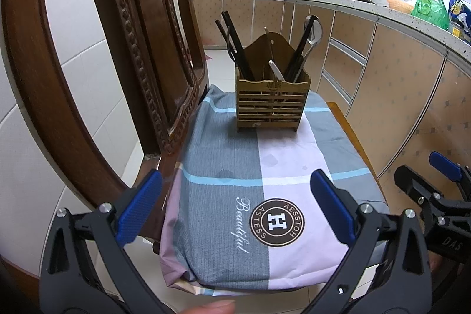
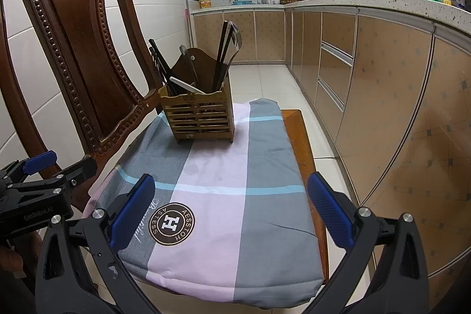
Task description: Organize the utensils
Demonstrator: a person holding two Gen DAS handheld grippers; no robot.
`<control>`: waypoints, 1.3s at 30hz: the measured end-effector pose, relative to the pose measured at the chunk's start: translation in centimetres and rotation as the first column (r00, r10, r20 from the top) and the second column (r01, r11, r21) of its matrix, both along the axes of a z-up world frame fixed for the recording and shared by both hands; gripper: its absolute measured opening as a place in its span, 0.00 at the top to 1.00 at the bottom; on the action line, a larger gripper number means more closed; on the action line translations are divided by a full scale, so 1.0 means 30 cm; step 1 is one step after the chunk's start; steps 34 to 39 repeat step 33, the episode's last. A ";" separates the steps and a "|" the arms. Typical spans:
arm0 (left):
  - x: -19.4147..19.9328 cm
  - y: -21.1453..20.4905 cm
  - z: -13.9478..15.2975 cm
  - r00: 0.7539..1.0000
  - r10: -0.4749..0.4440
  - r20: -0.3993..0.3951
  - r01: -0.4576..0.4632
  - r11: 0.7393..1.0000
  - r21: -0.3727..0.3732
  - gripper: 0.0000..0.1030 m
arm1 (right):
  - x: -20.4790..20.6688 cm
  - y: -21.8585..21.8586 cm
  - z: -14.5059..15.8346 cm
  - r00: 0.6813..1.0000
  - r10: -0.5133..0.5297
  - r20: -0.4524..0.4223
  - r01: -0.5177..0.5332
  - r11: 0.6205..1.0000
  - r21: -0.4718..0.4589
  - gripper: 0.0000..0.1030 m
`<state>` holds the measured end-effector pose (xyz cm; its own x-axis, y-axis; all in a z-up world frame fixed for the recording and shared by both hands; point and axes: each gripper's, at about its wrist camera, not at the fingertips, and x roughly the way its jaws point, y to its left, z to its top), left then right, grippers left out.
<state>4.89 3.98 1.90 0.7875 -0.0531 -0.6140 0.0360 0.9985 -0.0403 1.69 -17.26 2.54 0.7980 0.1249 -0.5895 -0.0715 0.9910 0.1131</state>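
Here, left wrist view: left gripper [image 1: 235, 205] was wide open w/ nothing between its blue pads [image 1: 139, 208], hovering over the near edge of the chair seat, which was covered by a plaid cloth [image 1: 223, 155]. The wooden utensil holder [image 1: 272, 103] stood upright near the seat's far edge, approx. centred, holding black chopsticks [image 1: 235, 46], a metal spoon [image 1: 313, 33] and a white utensil [image 1: 276, 69]. The carved chair back [image 1: 141, 43] rose along the left edge. The right gripper [image 1: 435, 187] showed at the right frame edge, off the seat.

Right wrist view: right gripper [image 2: 231, 208] also gaped wide, empty, above the near edge by the cloth's round logo [image 2: 171, 223]. Holder [image 2: 198, 115] sat at the far-left corner, close to the chair back [image 2: 79, 49]; touching or not, can't tell. Left gripper [image 2: 56, 164] at the left, jaws apart.
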 end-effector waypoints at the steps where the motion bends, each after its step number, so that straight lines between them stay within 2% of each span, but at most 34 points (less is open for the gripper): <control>1: 0.001 -0.001 -0.001 1.000 -0.001 0.000 0.001 1.000 0.001 0.04 | 0.000 0.000 0.000 1.000 0.000 0.000 0.000 1.000 0.000 0.03; 22: -0.002 -0.003 -0.003 1.000 0.005 0.004 -0.005 1.000 0.002 0.04 | 0.004 0.002 -0.011 1.000 -0.004 0.000 0.004 1.000 -0.005 0.03; 39: 0.015 -0.001 -0.012 1.000 -0.004 -0.030 0.003 1.000 -0.019 0.04 | 0.005 0.006 -0.016 1.000 -0.002 -0.006 0.002 1.000 -0.005 0.03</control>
